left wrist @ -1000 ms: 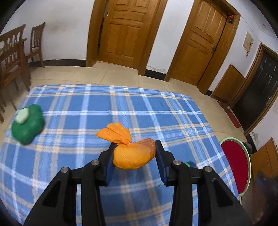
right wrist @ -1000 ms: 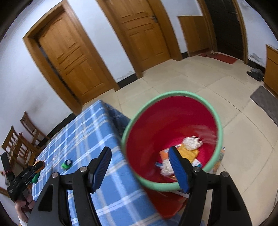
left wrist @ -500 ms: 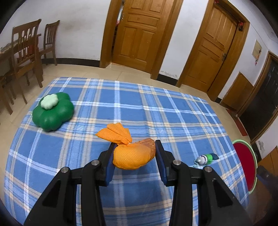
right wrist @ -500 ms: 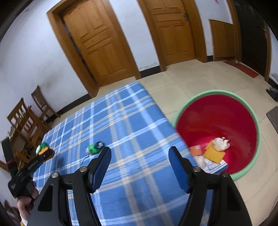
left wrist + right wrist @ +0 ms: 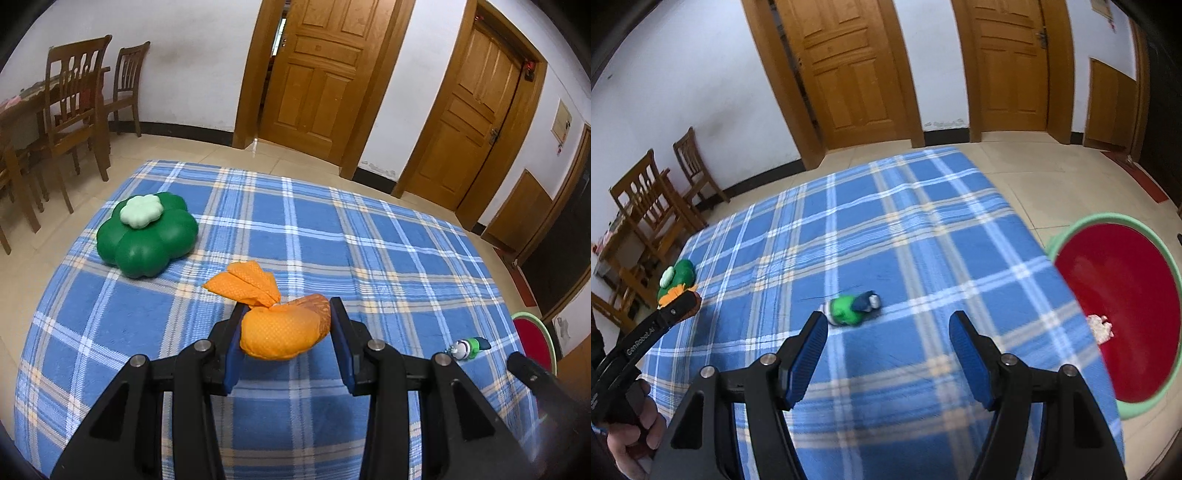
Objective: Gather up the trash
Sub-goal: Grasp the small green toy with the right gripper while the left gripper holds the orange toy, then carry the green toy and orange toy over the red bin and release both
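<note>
1. Right gripper (image 5: 888,347) has been swung off the red bin (image 5: 1123,317) back over the counter (image 5: 923,221); jaws wide, empty. Green crumpled wrapper (image 5: 851,310), at its 11 o'clock, is judged the next pick.
2. Left gripper (image 5: 286,345) is kept clamped on the soft orange dotted cloth pouch (image 5: 282,332); glossy green clover toy (image 5: 147,232) at 10 o'clock.

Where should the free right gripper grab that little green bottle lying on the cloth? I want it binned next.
Grip the green bottle across its green middle, coming from above. It lies on its side on the blue checked tablecloth with clear cloth around it, so the open right gripper can probably straddle the body, one finger each side.
</note>
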`<state>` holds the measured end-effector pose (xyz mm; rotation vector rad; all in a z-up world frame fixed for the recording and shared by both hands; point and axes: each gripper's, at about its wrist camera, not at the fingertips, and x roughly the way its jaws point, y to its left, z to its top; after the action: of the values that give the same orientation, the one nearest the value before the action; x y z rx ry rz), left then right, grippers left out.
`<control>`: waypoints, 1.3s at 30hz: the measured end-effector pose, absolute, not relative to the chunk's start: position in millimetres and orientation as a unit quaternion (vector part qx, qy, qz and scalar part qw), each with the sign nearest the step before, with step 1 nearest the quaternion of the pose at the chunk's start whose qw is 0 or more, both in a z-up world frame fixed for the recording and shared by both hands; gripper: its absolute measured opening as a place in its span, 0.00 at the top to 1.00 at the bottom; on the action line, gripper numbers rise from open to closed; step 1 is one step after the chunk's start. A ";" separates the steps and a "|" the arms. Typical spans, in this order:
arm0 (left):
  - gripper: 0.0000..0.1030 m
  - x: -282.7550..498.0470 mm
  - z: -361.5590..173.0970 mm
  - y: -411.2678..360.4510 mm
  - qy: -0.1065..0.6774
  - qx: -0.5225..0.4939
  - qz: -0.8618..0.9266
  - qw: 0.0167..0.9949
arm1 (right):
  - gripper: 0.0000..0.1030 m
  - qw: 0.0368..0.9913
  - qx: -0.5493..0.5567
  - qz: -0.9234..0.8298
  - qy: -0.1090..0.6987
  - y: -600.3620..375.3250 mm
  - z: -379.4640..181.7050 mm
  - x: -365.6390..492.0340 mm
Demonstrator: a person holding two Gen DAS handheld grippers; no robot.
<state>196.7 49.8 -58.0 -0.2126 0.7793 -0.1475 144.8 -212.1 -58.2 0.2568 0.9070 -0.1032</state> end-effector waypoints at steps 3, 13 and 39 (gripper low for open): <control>0.59 195.7 -58.5 51.7 0.377 -0.103 -0.066 0.918 | 0.31 0.888 0.114 -0.043 0.444 -203.5 -63.0 153.4; 0.59 198.6 -63.7 55.7 0.386 -0.110 -0.063 0.914 | 0.31 0.882 0.079 -0.034 0.463 -185.2 -75.9 172.4; 0.59 198.5 -65.5 55.7 0.389 -0.115 -0.065 0.912 | 0.49 0.895 0.081 -0.044 0.436 -201.5 -58.9 152.5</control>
<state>198.5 55.7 -65.5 -0.2367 0.8024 -0.1346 152.5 -201.5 -58.9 0.1674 0.9044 -0.0921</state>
